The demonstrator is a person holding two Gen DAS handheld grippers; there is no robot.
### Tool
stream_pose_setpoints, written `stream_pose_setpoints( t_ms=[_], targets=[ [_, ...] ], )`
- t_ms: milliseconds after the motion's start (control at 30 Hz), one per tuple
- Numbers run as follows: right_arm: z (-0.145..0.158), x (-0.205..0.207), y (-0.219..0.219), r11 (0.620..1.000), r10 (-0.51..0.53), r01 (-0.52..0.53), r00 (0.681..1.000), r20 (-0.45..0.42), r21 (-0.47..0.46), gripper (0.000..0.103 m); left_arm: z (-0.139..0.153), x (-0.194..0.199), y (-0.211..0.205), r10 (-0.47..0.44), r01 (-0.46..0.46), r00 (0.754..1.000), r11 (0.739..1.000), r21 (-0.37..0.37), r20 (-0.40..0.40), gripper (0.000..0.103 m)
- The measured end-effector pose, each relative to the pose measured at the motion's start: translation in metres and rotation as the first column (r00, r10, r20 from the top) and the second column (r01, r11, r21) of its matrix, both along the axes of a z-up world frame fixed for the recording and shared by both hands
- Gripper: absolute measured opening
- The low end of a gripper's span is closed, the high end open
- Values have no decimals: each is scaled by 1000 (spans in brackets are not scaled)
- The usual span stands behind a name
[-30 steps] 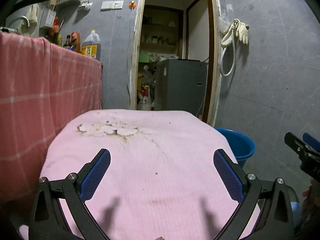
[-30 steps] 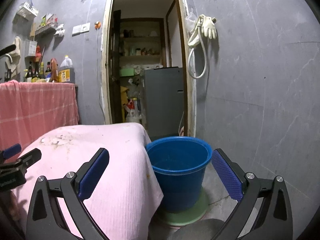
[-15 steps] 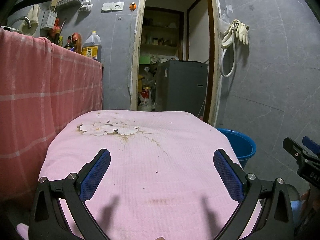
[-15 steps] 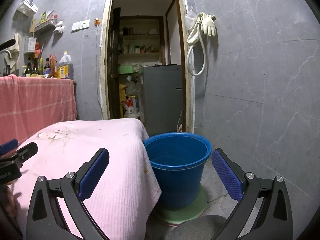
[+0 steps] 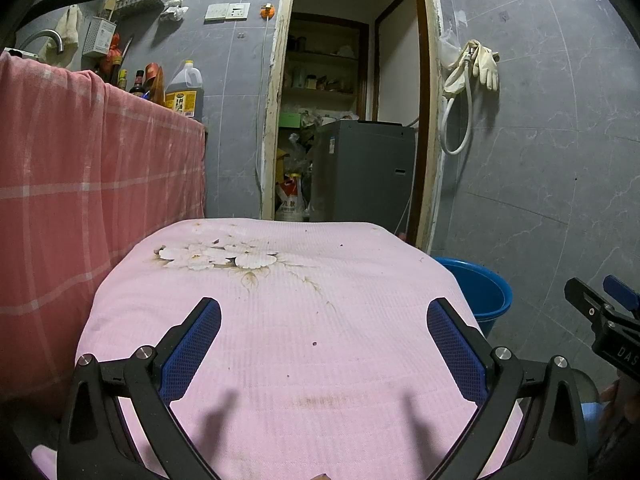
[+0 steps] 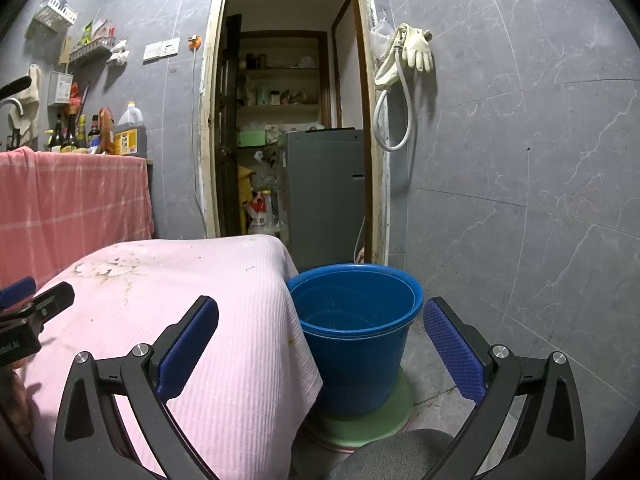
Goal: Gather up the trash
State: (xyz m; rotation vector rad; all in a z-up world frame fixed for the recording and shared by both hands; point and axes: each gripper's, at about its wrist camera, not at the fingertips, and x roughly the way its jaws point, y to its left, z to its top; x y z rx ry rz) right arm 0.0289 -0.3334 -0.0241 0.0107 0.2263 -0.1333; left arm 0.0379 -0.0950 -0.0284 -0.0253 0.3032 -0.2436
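1. Left gripper (image 5: 324, 328) hovers level over the pink cloth (image 5: 280, 320), fingers spread wide, nothing between the blue textured pads (image 5: 192, 344).
2. Right gripper (image 6: 320, 332) is off the cloth's right edge, also spread wide and holding nothing, aimed at the blue bucket (image 6: 356, 336).
3. Trash: small dark crumbs (image 5: 315, 344) scattered on the cloth; too small to tell what they are.
4. Cloth is ribbed, soft, stained, with a pale flower print (image 5: 216, 256); it drapes over a rounded-corner top.
5. Bucket is smooth plastic, round, tapered, touching the cloth's hanging edge, and stands on a green disc (image 6: 360, 424) on the floor.
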Motion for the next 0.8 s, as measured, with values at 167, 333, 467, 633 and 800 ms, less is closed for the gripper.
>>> stream_pose_setpoints(
  t_ms=[167,333,467,633,800],
  targets=[
    [0,0,0,1000,0,0,1000,0,0,103,0,0,1,-1,1,1000,1000,-1,0,101],
    [-1,0,-1,1000,-1,1,1000,0,2,103,0,0,1,-1,1,1000,1000,-1,0,101],
    [-2,0,0,1000,-1,1,1000,0,1,103,0,0,1,0,0,1000,1000,-2,1,101],
    [-2,-1,0,1000,-1,1,1000,-1,2,103,0,0,0,1,-1,1000,1000,-2,1,101],
    [-2,0,0,1000,-1,1,1000,0,3,103,0,0,0,0,0,1000,1000,-3,1,101]
  ],
)
